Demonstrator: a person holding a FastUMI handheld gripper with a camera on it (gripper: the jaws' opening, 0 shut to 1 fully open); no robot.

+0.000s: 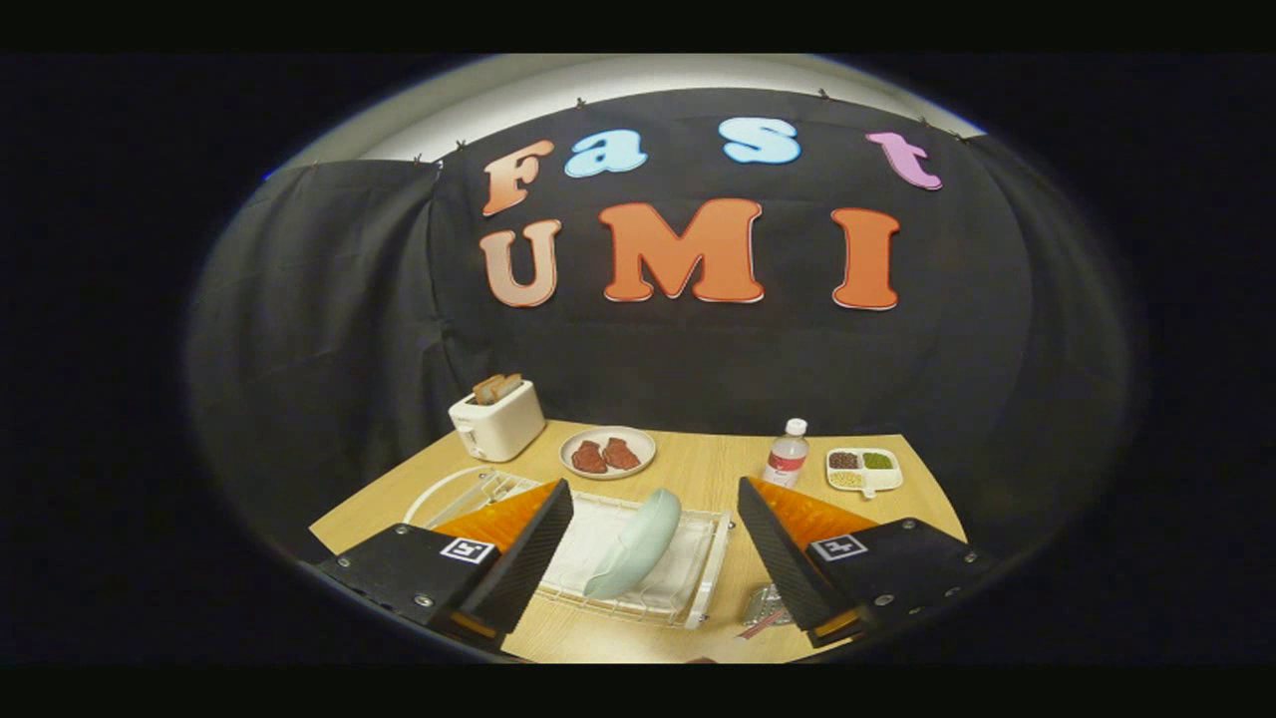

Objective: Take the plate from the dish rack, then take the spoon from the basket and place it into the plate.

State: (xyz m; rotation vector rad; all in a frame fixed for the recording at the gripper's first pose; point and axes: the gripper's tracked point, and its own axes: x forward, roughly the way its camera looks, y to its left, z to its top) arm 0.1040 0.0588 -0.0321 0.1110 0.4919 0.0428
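Now, table (698, 469): wooden, carrying everything | dish rack (688, 583): white, between the fingers | gripper (653, 543): fingers spread wide, holding nothing | plate (635, 543): pale green, on edge in the rack, tilted | toaster (496, 421): beyond the rack | bottle (787, 454) beside divided snack tray (864, 470)

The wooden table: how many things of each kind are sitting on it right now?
Plates and dishes: 3 (pale green plate in the white wire dish rack, round plate of meat, white divided dish of beans)
Racks: 1
White toasters: 1
Clear plastic bottles: 1
Total: 6
The gripper is open, the green plate between its fingers.
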